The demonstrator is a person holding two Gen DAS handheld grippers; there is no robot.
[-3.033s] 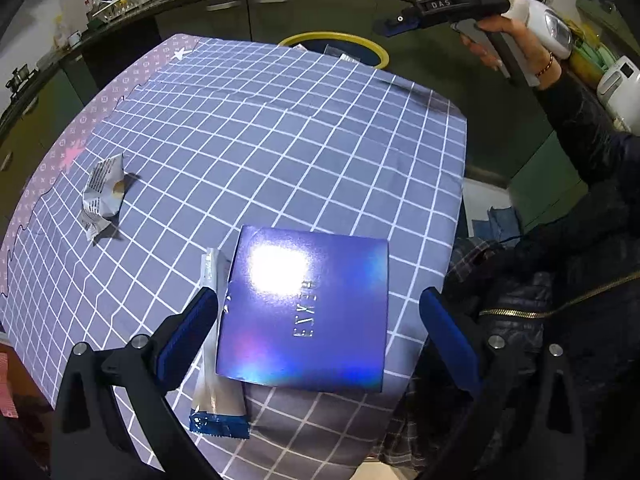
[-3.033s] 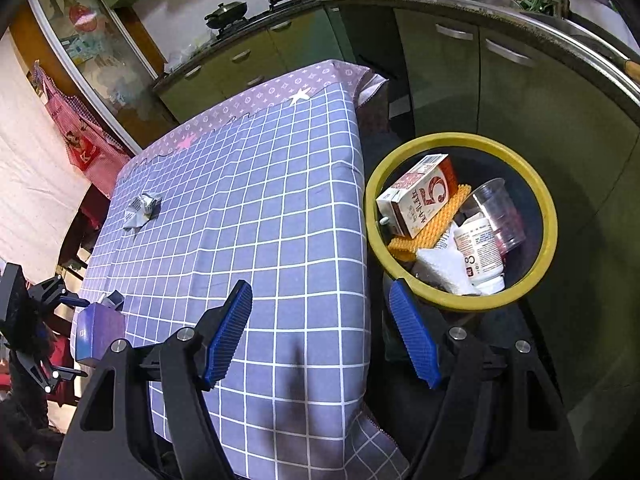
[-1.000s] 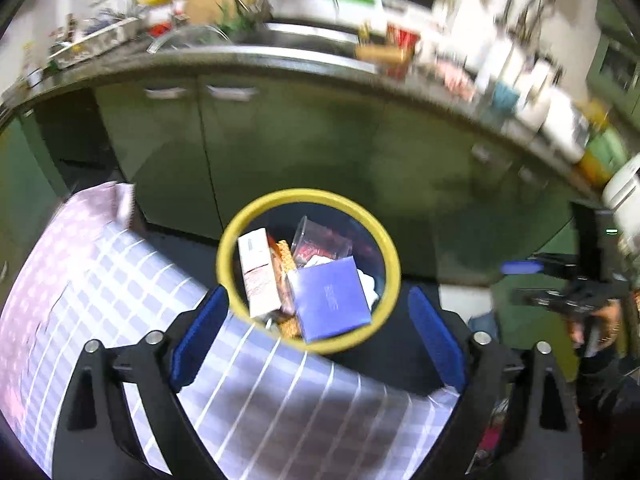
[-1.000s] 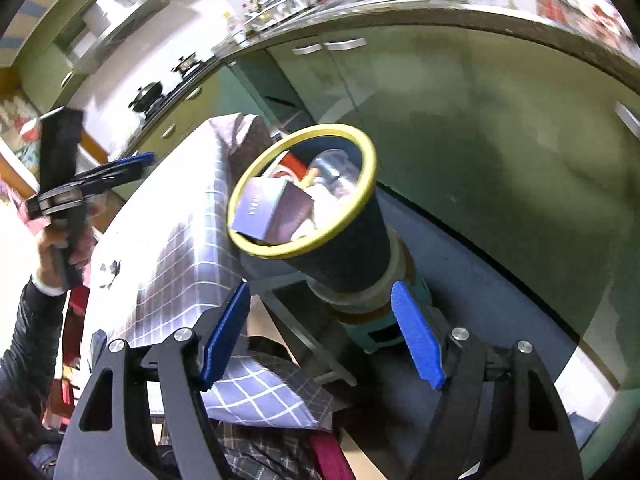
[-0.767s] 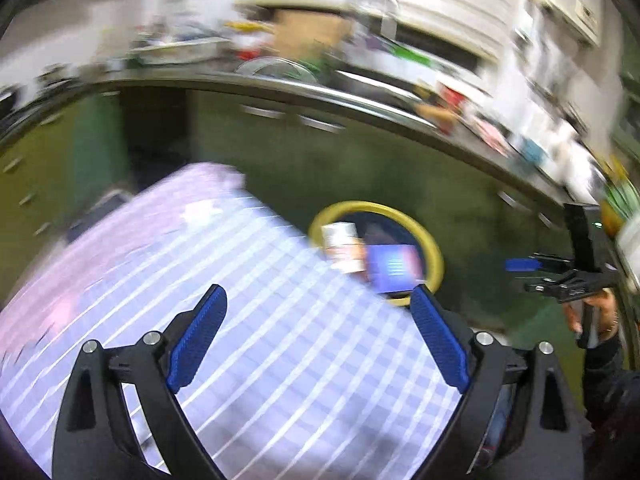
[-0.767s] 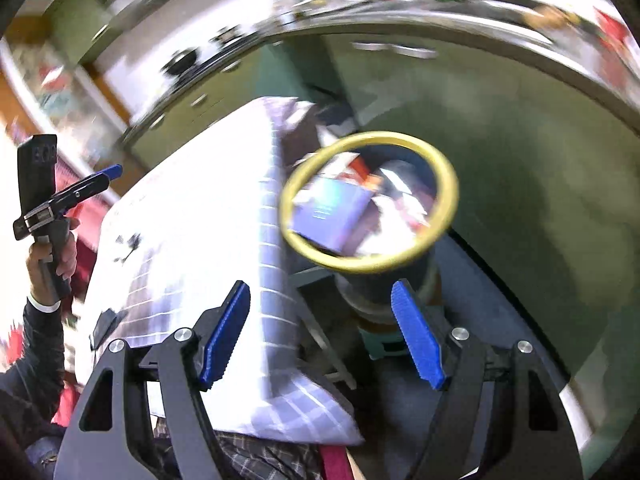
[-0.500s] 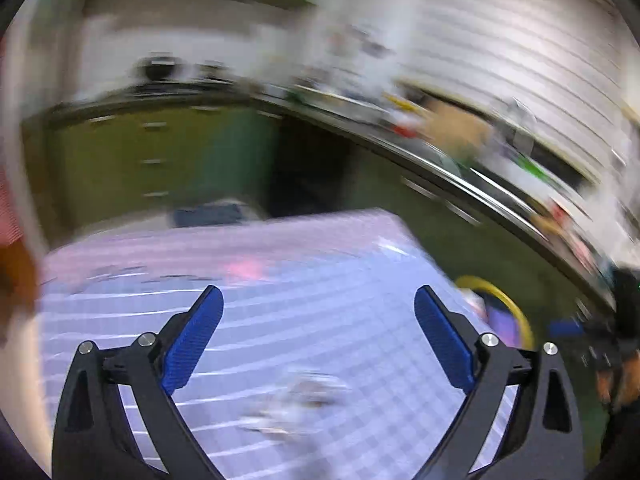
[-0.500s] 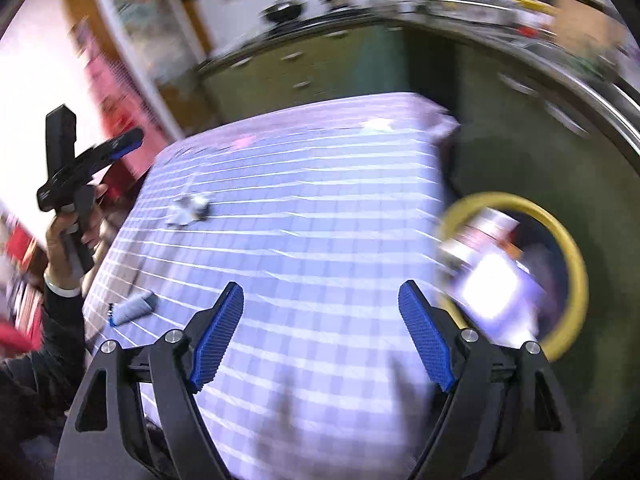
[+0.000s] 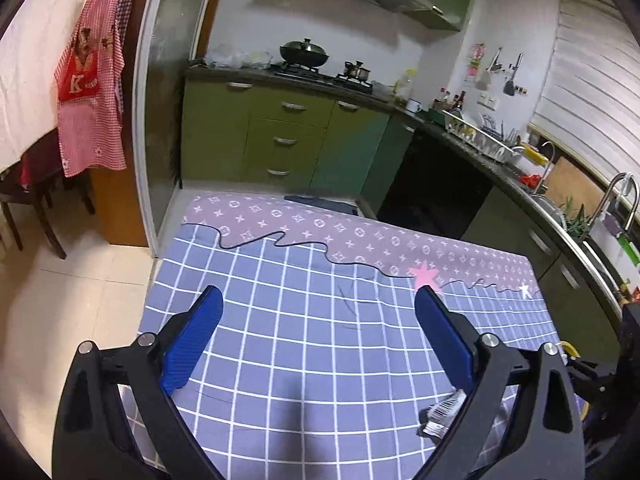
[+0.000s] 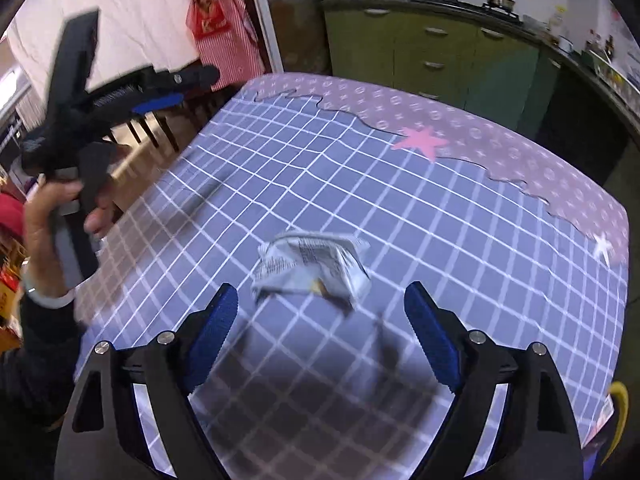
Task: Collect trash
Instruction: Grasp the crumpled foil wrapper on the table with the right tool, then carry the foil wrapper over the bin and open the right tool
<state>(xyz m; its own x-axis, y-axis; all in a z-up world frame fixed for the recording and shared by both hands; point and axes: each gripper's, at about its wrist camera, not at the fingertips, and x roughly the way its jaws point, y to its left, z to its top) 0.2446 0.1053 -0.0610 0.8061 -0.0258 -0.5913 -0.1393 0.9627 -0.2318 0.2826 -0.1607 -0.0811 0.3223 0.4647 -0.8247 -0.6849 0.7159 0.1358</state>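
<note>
A crumpled silver wrapper (image 10: 312, 268) lies on the blue checked tablecloth (image 10: 460, 240). My right gripper (image 10: 322, 300) hangs over the cloth just short of it. Its jaws are opening, and the wrapper sits ahead of the blue pads, untouched. My left gripper (image 9: 318, 308) stands open over bare cloth with nothing between its fingers. The same wrapper (image 9: 444, 416) peeks out beside its right finger. In the right wrist view a hand holds the left gripper (image 10: 196, 86) raised off the table's left edge. A sliver of the yellow bin rim (image 10: 618, 400) shows at the lower right.
Green kitchen cabinets (image 9: 288, 140) and a dark counter with a stove, pots and a dish rack run behind and to the right of the table. A red checked apron (image 9: 92, 92) hangs at the left by a dark chair (image 9: 36, 188). Tiled floor lies left of the table.
Both cameras have swung away from the yellow bin, where the purple box lay, and back over the table. The silver wrapper now lies right in front of my right gripper.
</note>
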